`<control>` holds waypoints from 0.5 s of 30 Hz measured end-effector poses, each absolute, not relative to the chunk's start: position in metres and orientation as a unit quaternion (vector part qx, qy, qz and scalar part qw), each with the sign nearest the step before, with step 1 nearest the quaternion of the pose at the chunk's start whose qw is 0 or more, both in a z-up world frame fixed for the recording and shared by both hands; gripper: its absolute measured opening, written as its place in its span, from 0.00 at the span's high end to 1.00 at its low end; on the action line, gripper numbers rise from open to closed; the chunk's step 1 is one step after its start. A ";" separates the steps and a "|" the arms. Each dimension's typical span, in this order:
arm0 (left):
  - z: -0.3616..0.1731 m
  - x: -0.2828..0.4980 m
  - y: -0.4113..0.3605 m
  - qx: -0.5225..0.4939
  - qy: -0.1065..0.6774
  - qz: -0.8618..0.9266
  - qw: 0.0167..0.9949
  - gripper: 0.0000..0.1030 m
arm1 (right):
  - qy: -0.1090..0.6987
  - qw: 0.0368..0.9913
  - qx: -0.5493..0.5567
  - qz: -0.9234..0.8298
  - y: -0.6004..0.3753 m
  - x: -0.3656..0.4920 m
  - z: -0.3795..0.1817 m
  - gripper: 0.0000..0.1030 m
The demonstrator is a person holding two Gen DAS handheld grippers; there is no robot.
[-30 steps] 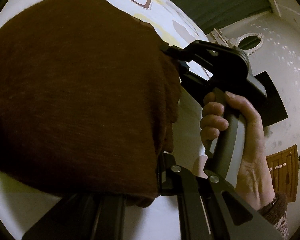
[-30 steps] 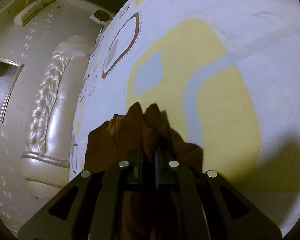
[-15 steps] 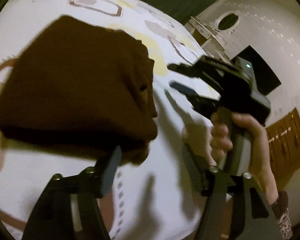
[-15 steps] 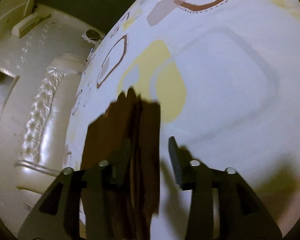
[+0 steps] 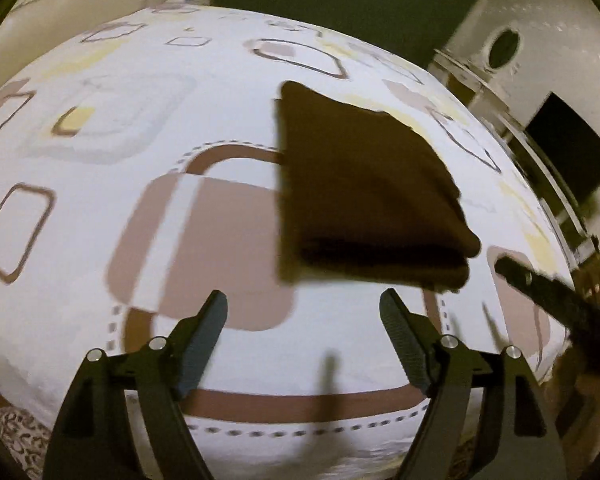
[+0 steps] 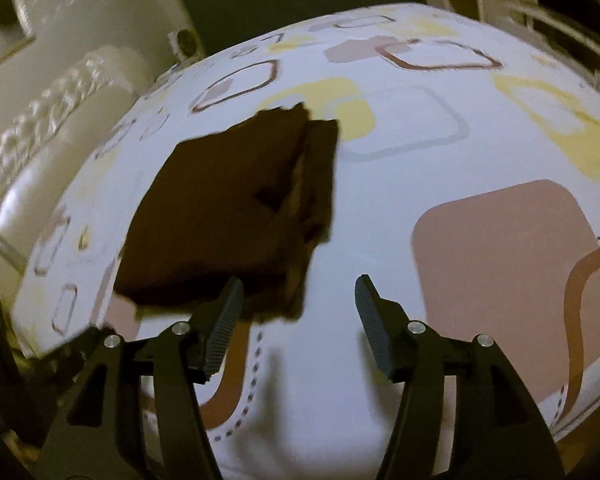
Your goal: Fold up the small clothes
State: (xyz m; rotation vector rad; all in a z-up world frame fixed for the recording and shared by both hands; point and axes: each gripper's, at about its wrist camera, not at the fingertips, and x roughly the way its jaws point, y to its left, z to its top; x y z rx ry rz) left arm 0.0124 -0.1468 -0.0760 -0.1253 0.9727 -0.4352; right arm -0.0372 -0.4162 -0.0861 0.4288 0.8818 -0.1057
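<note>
- Left gripper [image 5: 302,314] and right gripper [image 6: 298,300]: jaws opening, nothing between.
- Brown folded garment [image 5: 364,196], centre-right on the bedsheet [image 5: 140,120]: we judge it soft, light; take its stacked near edge.

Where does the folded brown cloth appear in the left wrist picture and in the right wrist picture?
Left wrist view: folded brown cloth lies right of centre, beyond the gripper.
Right wrist view: it lies left of centre, partly behind one gripper finger.
Shared landmark: the patterned bedsheet under the cloth.
</note>
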 end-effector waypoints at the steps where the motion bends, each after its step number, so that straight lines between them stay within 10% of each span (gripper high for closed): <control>1: -0.074 0.012 -0.145 -0.055 0.459 -0.203 0.863 0.25 | 0.428 0.881 0.194 -0.051 -0.409 -0.038 -0.085 0.44; 15: -0.055 -0.018 -0.147 0.020 0.425 -0.168 0.889 0.16 | 0.440 0.882 0.160 -0.043 -0.373 -0.066 -0.082 0.36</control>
